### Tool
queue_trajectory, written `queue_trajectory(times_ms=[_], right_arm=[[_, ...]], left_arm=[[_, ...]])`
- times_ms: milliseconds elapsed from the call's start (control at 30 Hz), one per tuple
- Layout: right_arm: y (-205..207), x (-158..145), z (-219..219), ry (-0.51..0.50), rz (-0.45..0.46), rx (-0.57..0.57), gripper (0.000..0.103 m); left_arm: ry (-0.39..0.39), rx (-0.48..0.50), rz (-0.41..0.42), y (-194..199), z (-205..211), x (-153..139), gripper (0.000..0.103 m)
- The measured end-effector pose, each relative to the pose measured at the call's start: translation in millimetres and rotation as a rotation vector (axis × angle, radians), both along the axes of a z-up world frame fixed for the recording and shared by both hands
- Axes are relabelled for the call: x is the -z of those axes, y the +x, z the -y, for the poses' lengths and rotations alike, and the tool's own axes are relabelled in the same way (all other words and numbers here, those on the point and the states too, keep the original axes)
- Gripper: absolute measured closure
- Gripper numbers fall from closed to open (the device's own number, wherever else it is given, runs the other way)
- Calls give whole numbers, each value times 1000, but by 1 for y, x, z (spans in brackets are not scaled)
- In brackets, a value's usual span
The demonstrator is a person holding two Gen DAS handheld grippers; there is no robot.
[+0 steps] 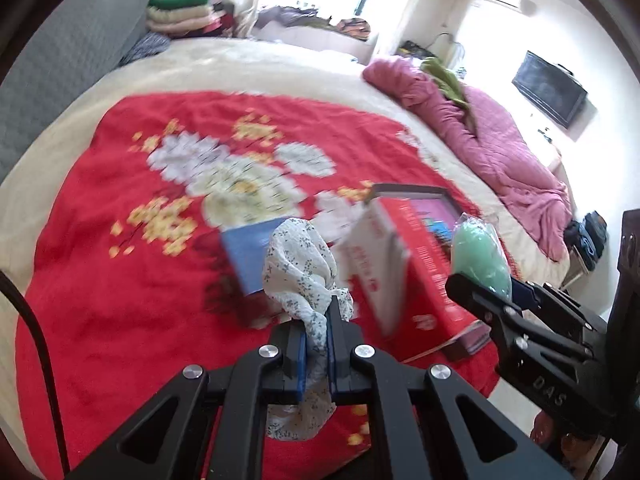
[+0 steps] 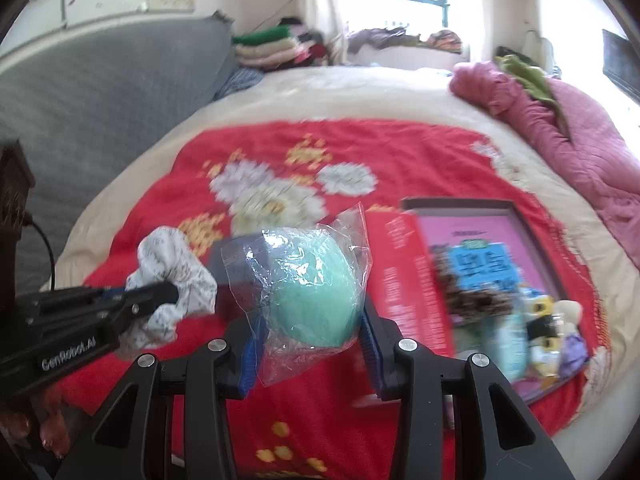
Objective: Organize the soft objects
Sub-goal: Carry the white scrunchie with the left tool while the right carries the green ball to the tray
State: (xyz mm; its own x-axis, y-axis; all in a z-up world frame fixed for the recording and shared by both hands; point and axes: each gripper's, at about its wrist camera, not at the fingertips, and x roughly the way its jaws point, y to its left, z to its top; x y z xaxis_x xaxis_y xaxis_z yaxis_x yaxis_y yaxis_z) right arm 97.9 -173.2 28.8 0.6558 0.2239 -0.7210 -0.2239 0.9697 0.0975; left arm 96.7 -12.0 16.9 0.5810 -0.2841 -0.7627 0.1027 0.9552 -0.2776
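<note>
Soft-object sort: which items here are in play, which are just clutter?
In play:
- floral cloth, clamped in left gripper
- bagged green sponge, held in right gripper
- open red box holding soft items

Just lying about:
- pink quilt
- folded blanket stack
- wall TV

White lettering "GenRobot.AI" stands on the left gripper (image 2: 176, 294) body; "DAS" on the right gripper (image 1: 486, 292) body. Print on the red box (image 2: 408, 280) is illegible.
</note>
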Motion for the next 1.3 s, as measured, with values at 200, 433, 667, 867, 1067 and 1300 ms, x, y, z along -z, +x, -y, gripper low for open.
queue_trajectory(times_ms=[200,433,667,867,1067,1300], right_arm=[[-12,-23,57,-6,60,103,60],[-21,-35,128,-3,92,245,60],[-32,-37,187,18,95,361,60],[-36,-29,217,36,92,412,60],[-35,-17,229,27,73,436,60],[-25,2,239,2,27,457,60]], left_arm=[[10,90,40,4,56,-24,95],[5,183,55,12,116,-40,95],[11,244,41,27,161,-41,95],[24,277,9,40,190,-25,95],[30,295,-28,57,210,-8,95],[77,322,-66,77,232,18,95]])
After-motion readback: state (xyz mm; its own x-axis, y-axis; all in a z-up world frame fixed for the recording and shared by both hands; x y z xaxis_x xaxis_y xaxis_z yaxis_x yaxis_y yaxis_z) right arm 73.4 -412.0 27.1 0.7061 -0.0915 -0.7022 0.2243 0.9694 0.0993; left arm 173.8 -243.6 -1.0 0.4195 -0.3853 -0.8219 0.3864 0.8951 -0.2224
